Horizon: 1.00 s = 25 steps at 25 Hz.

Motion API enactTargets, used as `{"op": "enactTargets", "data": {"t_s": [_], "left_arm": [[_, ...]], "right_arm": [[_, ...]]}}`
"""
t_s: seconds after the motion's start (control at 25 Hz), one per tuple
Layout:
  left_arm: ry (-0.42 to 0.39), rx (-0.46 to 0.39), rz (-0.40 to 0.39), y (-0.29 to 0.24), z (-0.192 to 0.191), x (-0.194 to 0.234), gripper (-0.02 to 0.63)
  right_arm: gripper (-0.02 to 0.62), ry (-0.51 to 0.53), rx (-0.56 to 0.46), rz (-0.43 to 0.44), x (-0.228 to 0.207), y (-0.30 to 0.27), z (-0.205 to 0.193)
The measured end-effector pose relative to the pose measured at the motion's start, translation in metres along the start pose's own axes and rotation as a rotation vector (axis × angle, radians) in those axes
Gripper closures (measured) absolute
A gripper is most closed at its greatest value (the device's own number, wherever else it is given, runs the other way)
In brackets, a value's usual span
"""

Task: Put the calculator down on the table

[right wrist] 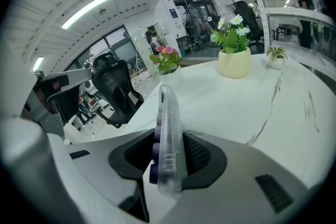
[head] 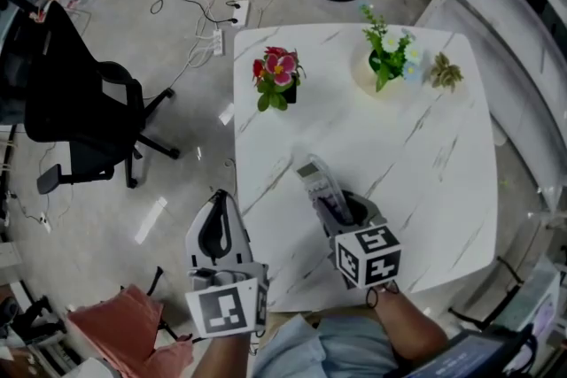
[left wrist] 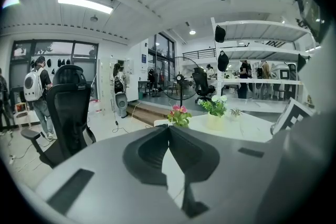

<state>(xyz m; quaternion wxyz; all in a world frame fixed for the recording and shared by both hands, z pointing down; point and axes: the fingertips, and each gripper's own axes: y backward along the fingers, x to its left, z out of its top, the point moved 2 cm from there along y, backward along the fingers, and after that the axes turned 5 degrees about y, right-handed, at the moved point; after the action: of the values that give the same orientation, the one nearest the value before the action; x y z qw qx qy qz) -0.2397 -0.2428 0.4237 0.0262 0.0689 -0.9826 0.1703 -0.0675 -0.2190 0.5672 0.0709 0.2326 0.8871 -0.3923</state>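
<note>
1. The calculator [right wrist: 168, 113], a slim unit with a clear casing and purple keys, is standing on edge, its keys facing left.
2. It is sitting clamped between the jaws of the right gripper [head: 332, 204], its far end projecting beyond them.
3. It is hanging over the near part of the white marbled table [head: 425, 155].

Black office chair [head: 78, 97], pink flowers [head: 277, 69], white flowers in cream pot [head: 388, 53], small succulent [head: 446, 73]

Left gripper [left wrist: 168, 128], right gripper [right wrist: 169, 152]: grey, black pads [right wrist: 202, 155], marker cubes [head: 368, 254]; blue shirt [head: 345, 351].
</note>
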Motion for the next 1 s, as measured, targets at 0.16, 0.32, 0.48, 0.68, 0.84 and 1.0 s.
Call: {"op": "enactTargets", "data": {"t_s": [0.16,0.32,0.48,0.68,0.84,1.0], "left_arm": [[-0.006,0.002,-0.005,-0.003,0.000,-0.001,0.598],[-0.001,0.017,-0.021,-0.005,-0.006,-0.004,0.598],[-0.003,0.019,-0.026,-0.009,-0.006,-0.007,0.598],[-0.003,0.026,-0.032,-0.013,-0.006,-0.011,0.598],[-0.013,0.019,-0.037,-0.017,-0.005,-0.014,0.598],[-0.011,0.030,-0.045,-0.020,-0.007,-0.019,0.598]], "right_arm": [[0.434,0.024,0.000,-0.017,-0.004,0.000,0.001],[0.423,0.027,-0.002,-0.025,-0.008,-0.001,0.000],[0.408,0.019,-0.002,-0.031,-0.014,-0.002,0.000],[0.391,0.004,-0.005,-0.039,-0.021,-0.001,0.000],[0.376,-0.005,-0.005,-0.047,-0.028,-0.001,-0.001],[0.359,-0.016,0.007,-0.050,-0.035,-0.002,-0.004]]}}
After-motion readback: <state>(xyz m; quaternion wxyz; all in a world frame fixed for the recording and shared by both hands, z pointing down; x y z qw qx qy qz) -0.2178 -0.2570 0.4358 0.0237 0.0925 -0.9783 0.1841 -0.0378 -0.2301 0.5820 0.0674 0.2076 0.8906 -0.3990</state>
